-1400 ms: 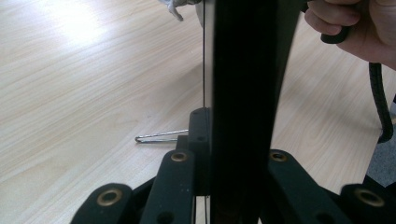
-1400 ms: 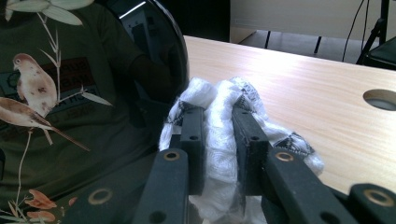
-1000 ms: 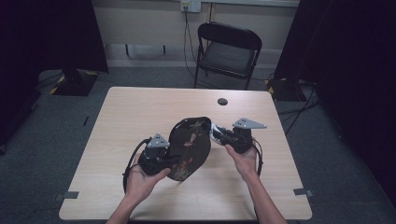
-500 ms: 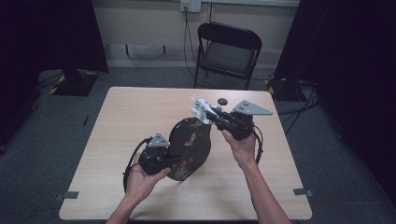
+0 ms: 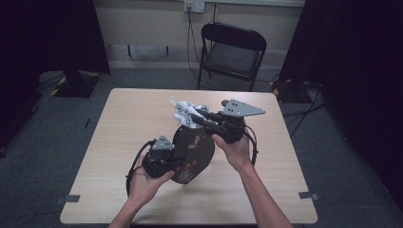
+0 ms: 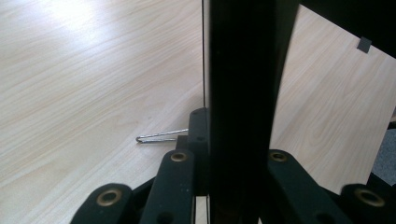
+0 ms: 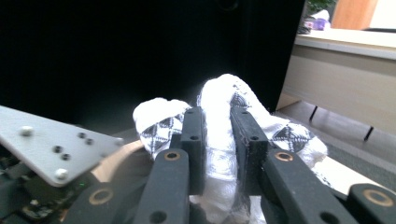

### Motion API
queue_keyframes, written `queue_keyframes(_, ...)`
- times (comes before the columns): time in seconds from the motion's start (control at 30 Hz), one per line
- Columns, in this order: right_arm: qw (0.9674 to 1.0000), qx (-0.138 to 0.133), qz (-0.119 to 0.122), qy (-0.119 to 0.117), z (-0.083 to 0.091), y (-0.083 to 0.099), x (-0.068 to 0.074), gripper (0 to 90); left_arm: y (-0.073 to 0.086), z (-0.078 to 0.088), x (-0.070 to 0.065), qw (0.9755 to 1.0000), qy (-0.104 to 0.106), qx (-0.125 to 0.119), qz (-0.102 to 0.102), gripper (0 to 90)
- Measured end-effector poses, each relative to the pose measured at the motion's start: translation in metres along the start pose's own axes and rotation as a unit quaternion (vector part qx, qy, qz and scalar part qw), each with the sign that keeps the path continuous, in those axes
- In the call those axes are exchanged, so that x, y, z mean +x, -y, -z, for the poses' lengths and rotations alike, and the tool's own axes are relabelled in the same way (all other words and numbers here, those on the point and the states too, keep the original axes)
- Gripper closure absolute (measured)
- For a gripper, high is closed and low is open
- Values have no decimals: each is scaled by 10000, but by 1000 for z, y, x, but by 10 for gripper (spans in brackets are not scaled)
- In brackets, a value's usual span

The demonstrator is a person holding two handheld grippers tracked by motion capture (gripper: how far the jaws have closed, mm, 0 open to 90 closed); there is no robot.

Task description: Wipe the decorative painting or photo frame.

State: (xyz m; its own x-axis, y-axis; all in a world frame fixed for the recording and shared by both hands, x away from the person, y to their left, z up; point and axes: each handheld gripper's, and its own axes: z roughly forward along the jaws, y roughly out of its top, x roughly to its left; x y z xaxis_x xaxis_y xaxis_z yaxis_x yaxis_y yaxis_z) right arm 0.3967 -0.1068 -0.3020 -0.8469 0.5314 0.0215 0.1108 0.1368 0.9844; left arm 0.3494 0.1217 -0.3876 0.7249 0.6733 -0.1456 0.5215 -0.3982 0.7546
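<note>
A dark oval pouch (image 5: 192, 152) with a faint floral print is held upright over the table's middle. My left gripper (image 5: 164, 159) is shut on its lower left edge; in the left gripper view the pouch (image 6: 240, 84) rises as a black slab between the jaws of that gripper (image 6: 233, 140). My right gripper (image 5: 192, 118) hovers above the pouch's top, shut on a crumpled white cloth (image 5: 183, 110) with black diamond patterns. The right gripper view has the cloth (image 7: 219, 98) bulging around both jaws of the right gripper (image 7: 217, 126).
The light wooden table (image 5: 123, 128) has bare room left and right. A thin metal wire pin (image 6: 161, 136) lies on it under the pouch. A black folding chair (image 5: 233, 52) stands beyond the far edge. The left gripper's grey plate (image 7: 51, 144) is close below the right one.
My right gripper has lifted from the pouch's right edge up and to the left, carrying the white cloth above the pouch. The left gripper and pouch have barely moved.
</note>
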Motion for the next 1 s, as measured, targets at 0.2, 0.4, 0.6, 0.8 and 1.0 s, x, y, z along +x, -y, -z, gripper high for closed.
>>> queue_keyframes(0.2,9998,-24,113,-154,-1,-2,13,779,0,-1,-1,10000,-5,-34,40,806)
queue_keyframes(0.4,9995,19,224,-234,-5,-4,19,779,0,-1,-1,10000,-44,-43,29,805)
queue_keyframes(0.6,9985,207,251,429,0,2,1,783,0,-1,-2,10000,-28,-34,-12,805)
queue_keyframes(0.8,9997,-15,138,195,4,5,7,785,-1,-2,-2,10000,-7,-36,22,807)
queue_keyframes(1.0,9987,-157,317,372,11,10,17,785,0,-2,-5,10000,-42,-52,-35,807)
